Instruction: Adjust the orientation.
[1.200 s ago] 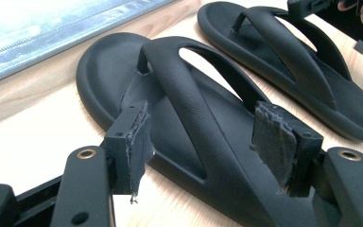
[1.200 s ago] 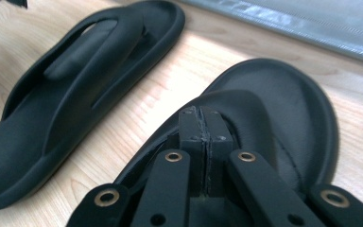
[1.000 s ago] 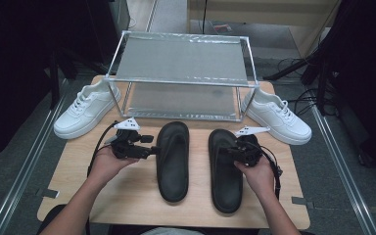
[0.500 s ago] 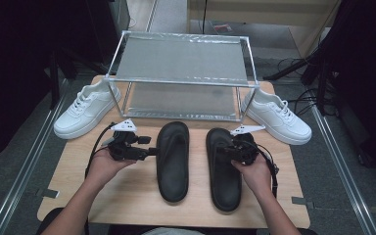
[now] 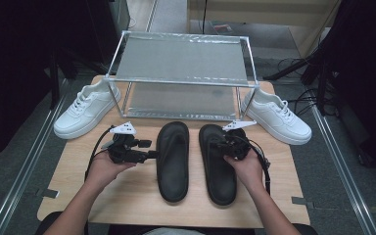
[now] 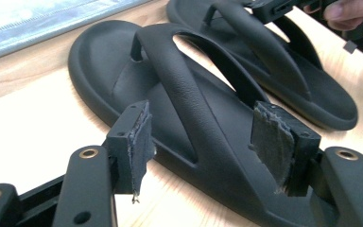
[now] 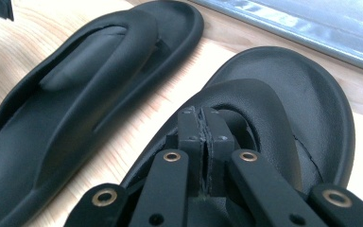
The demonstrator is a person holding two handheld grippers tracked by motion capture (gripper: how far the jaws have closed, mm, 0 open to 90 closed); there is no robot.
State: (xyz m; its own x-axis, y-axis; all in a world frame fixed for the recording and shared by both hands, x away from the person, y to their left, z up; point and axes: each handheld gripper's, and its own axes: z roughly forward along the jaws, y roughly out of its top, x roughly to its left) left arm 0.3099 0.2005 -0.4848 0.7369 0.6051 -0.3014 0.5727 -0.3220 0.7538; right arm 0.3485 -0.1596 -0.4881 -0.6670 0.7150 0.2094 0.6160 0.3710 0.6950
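Note:
Two black flip-flops lie side by side on the wooden table (image 5: 127,196). My left gripper (image 5: 152,150) points right at the left flip-flop (image 5: 172,161). Its jaws have just been closing a little and stand open (image 6: 208,137). The flip-flop's (image 6: 189,94) outer edge and strap lie between the pads (image 6: 139,142), which do not press on it. My right gripper (image 5: 225,143) is over the right flip-flop (image 5: 219,166). It is shut (image 7: 203,113), with its tips lying against that flip-flop's strap (image 7: 260,109) and nothing seen between the pads.
A metal-framed rack (image 5: 181,58) with frosted shelves stands behind the flip-flops. One white sneaker (image 5: 85,110) sits at its left and another (image 5: 276,115) at its right. A cable trails from each gripper. The table's front strip is bare wood.
The right gripper has moved slightly left, and the right flip-flop has shifted left with it, closer to the other one. The left hand has stayed about where it was.

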